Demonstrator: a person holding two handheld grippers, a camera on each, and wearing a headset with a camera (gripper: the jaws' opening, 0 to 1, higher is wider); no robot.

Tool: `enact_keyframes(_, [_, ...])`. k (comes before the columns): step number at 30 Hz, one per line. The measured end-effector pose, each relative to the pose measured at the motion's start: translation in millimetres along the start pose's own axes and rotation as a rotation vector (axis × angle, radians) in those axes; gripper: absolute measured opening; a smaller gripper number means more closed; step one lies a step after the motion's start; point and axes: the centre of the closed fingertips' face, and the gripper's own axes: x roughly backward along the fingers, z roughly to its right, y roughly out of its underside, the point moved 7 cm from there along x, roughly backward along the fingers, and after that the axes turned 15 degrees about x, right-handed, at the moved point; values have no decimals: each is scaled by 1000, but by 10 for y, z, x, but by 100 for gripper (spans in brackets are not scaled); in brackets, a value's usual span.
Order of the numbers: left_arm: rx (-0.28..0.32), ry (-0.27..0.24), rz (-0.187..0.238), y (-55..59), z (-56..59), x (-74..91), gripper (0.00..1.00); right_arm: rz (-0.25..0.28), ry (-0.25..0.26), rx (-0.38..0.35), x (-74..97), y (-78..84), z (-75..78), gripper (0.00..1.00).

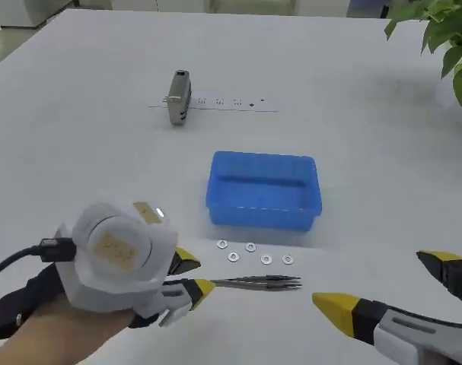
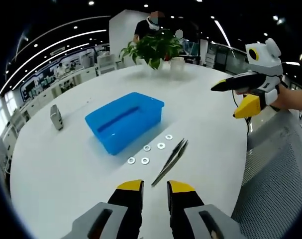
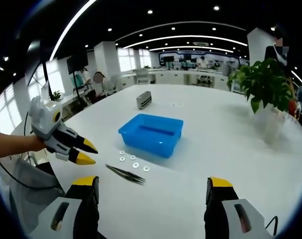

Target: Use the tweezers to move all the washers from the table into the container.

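Several small metal washers point(image 1: 250, 247) lie on the white table just in front of a blue container point(image 1: 263, 190), also seen as washers point(image 2: 147, 148) and washers point(image 3: 128, 160). The tweezers point(image 1: 261, 283) lie flat on the table near them. My left gripper point(image 1: 194, 275) is open by a narrow gap, and the near end of the tweezers point(image 2: 168, 162) lies just ahead of that gap. My right gripper point(image 1: 377, 280) stands wide open to the right of the tweezers point(image 3: 125, 173), holding nothing. The blue container point(image 2: 123, 119) looks empty.
A grey metal block point(image 1: 180, 96) stands beyond the container, beside small marks on the table. A potted plant point(image 1: 444, 38) is at the far right. The table's edge point(image 2: 240, 164) runs close to the right gripper's side.
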Motion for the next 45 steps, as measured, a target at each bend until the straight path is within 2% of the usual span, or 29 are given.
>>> enact_keyframes(4, [0,24,-26,11,-26,-117,15,-11,-10,-10,-18,23,-5,88])
enact_keyframes(11, [-55,42,-68,38,-50,-251,9,-9,-17,-7,-47,0,-25,87])
enact_keyframes(15, [-109,52,-103,75,-53,-318,3,-14,-28,-9,-64,4,-48,87])
enact_keyframes(23, [-199,104,-144,100,17,-354,0,-16,-42,-7,-73,-2,-70,87])
enact_keyframes(26, [-223,110,-134,104,55,-355,0,-11,-50,-3,-74,-22,-89,86])
enact_keyframes(27, [-250,124,-136,109,75,-356,0,-8,-53,0,-75,-32,-98,86])
enact_keyframes(30, [-254,127,-121,94,107,-305,0,2,-65,12,-77,-83,-141,86])
enact_keyframes(34, [-242,124,-80,24,178,-180,0,19,-79,31,-77,-142,-201,85])
enact_keyframes(37, [-237,128,-63,7,230,-108,0,22,-95,42,-79,-169,-236,83])
enact_keyframes(41, [-261,123,-41,-17,302,20,0,33,-108,74,-71,-224,-280,81])
enact_keyframes(45, [-247,116,-17,-79,363,143,0,38,-133,92,-67,-254,-325,81])
